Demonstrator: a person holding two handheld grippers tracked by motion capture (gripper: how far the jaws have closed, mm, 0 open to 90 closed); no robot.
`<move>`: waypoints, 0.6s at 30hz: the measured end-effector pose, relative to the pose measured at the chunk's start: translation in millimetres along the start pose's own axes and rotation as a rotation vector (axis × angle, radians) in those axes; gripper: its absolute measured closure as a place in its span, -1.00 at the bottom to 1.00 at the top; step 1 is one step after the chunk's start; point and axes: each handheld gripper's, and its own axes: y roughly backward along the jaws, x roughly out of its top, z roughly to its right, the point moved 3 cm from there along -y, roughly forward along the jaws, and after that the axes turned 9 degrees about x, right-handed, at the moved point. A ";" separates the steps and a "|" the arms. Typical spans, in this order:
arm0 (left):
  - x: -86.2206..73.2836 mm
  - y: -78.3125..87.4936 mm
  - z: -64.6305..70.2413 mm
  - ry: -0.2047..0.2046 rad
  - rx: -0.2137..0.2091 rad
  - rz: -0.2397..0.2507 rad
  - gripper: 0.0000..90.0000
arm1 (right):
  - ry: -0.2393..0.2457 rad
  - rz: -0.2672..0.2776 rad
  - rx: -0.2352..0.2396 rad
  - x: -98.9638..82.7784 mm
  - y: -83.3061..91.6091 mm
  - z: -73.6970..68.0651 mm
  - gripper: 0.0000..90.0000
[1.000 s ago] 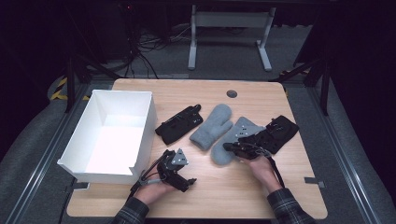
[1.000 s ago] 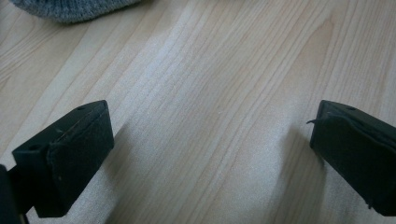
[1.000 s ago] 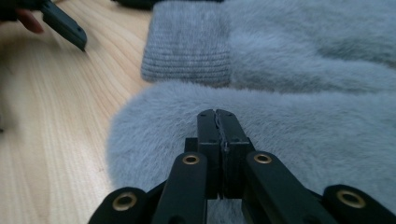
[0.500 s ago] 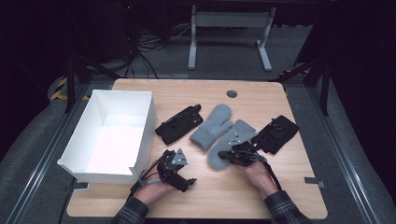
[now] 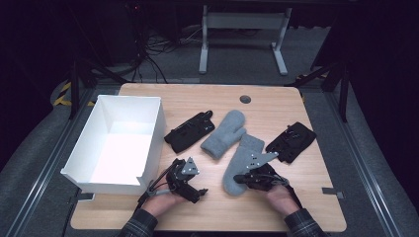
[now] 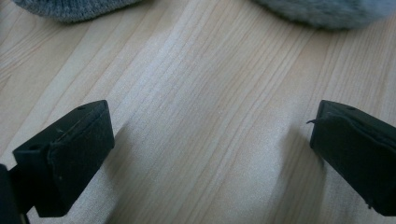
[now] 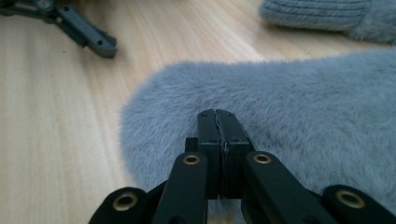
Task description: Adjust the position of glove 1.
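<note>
At the bottom of the high view, the left claw [image 5: 197,190] rests on the table [image 5: 296,212] with its jaws wide apart over bare wood. Lower right of centre, the right claw [image 5: 240,178] has its jaws pressed together at the near edge of a furry grey mitten [image 5: 244,160]; whether they pinch the fur cannot be told. A second grey mitten [image 5: 225,133] lies just beyond, with black gloves [image 5: 189,131] on either side. A white box [image 5: 148,133] stands at the left.
</note>
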 end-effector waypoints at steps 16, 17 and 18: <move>0.0 0.3 0.6 0.004 0.005 0.000 -0.98 | 0.013 -0.020 0.001 -29.7 23.6 -26.9 1.00; 0.2 0.7 0.7 0.002 0.006 -0.004 -0.98 | 0.013 -0.020 0.001 -29.7 23.6 -26.9 1.00; 0.6 1.3 0.9 0.003 0.006 -0.008 -0.93 | 0.017 -0.019 -0.002 -32.2 27.0 -29.5 1.00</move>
